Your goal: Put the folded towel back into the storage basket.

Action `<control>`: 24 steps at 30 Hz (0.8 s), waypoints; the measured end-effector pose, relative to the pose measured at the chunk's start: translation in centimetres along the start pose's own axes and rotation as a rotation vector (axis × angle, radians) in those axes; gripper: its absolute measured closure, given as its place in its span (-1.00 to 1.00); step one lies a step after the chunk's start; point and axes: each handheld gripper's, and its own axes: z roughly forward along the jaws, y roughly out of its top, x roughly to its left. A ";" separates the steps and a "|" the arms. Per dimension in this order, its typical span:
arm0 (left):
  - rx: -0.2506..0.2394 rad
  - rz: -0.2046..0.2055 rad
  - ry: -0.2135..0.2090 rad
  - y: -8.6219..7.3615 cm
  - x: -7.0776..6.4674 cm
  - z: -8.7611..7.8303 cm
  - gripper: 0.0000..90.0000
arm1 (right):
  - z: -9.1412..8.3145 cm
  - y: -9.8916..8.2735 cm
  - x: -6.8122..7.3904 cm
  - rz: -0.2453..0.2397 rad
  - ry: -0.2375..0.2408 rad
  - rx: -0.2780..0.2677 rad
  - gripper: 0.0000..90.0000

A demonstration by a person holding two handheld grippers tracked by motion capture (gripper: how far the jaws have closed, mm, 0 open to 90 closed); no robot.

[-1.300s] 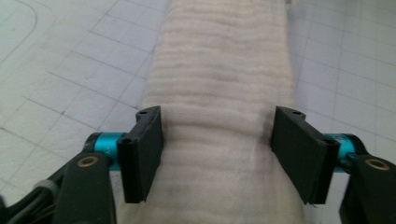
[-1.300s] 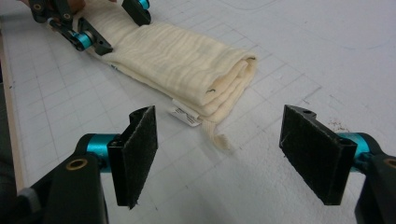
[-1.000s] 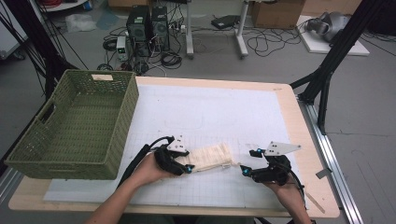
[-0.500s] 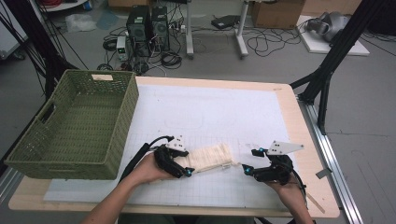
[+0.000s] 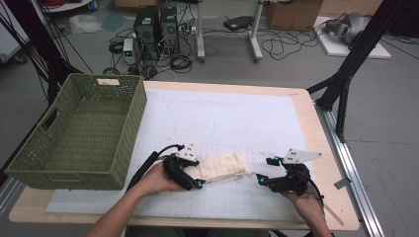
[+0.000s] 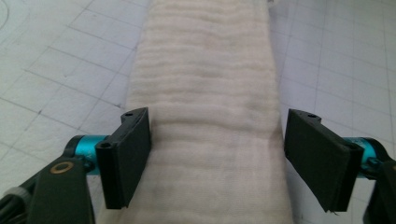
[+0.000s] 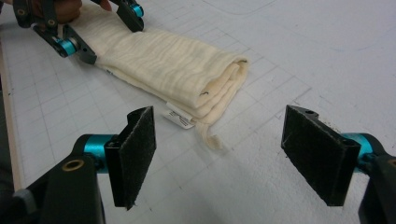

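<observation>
We saw one folded cream cloth lying on the white grid mat in the lower middle of the high view, and one green wicker basket at the left. We had two grippers. Our left gripper had just been opening; its jaws stood wide, with the cloth's end between them. Our right gripper, lower right, was spread wide around nothing, near the cloth's other end.

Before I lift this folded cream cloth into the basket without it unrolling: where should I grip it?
Grip the folded cloth at its two short ends, coming in along its length from each side. It lies flat as a long narrow bundle; the layered end with the loose tag should be pinched through all layers.
</observation>
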 end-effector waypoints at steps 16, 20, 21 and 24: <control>0.018 0.006 0.110 0.4 0.2 -0.2 0.20 | 0.0 0.2 0.0 -0.004 -0.009 -0.010 -0.44; 0.016 0.005 0.129 0.4 0.3 -0.2 0.38 | 0.0 0.2 0.0 0.001 -0.012 -0.008 -0.44; 0.015 0.001 0.134 0.4 0.4 -0.3 0.42 | 0.0 0.2 0.0 0.001 -0.010 -0.008 -0.44; 0.008 -0.002 0.155 0.3 0.5 -0.3 0.60 | -0.1 0.1 0.0 0.005 -0.012 -0.008 -0.44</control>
